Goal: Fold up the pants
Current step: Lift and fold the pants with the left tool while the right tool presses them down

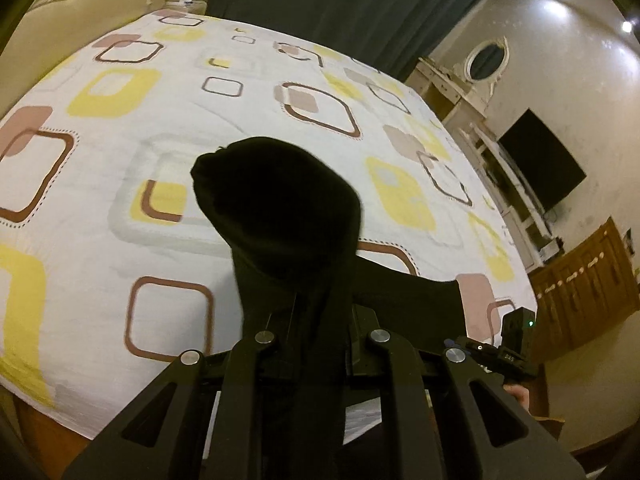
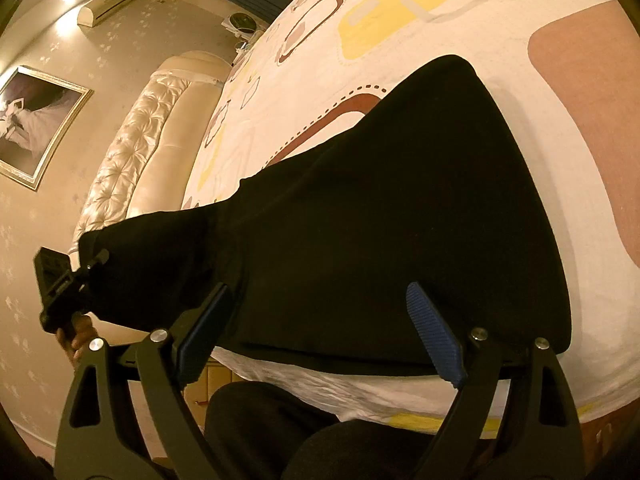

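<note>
- Your left gripper [image 1: 316, 312] is clamped on one end of the black knit pants [image 2: 392, 216], lifted clear of the white patterned bedspread [image 1: 100, 240]
- Your right gripper [image 2: 320, 328] stands wide over the half lying flat
- Carry the raised end across, edges matched, before you let go

The black matt cloth pants [image 2: 380, 220] lie on the bed's smooth printed cotton-like sheet [image 2: 500, 20]. The cream tufted headboard [image 2: 136, 152] looks glossy; the right hand-held gripper [image 2: 320, 332] has ribbed blue pads [image 2: 434, 332].
</note>
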`<state>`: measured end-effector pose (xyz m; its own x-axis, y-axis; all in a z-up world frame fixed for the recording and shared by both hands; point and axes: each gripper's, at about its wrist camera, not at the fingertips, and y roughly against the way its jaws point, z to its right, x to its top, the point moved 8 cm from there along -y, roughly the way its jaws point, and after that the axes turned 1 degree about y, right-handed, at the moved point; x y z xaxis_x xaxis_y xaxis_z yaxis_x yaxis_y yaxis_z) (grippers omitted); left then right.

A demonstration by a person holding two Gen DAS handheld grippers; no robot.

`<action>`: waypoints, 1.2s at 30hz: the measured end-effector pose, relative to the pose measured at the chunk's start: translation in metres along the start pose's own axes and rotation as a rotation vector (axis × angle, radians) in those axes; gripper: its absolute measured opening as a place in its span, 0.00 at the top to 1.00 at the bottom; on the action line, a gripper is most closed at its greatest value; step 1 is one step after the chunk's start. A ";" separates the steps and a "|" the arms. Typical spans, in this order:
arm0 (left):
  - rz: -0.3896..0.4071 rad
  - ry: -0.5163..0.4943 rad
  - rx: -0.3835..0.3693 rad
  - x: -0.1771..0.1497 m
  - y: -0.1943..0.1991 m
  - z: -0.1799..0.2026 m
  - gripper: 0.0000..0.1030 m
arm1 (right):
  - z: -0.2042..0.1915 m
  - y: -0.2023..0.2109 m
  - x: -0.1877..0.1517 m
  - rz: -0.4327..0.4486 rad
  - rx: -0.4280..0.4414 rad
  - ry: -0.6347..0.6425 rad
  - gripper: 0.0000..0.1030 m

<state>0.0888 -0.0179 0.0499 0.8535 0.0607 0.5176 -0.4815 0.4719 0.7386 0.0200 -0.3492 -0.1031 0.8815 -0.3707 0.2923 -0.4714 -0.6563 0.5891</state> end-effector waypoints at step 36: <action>-0.068 -0.231 0.176 -0.063 -0.138 0.145 0.86 | -0.003 -0.001 0.000 0.004 0.010 0.005 0.14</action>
<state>0.0725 -0.2144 -0.0213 0.8264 -0.1773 0.5345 -0.4697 0.3066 0.8279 0.0206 -0.3464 -0.1020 0.8799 -0.3696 0.2987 -0.4749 -0.6616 0.5802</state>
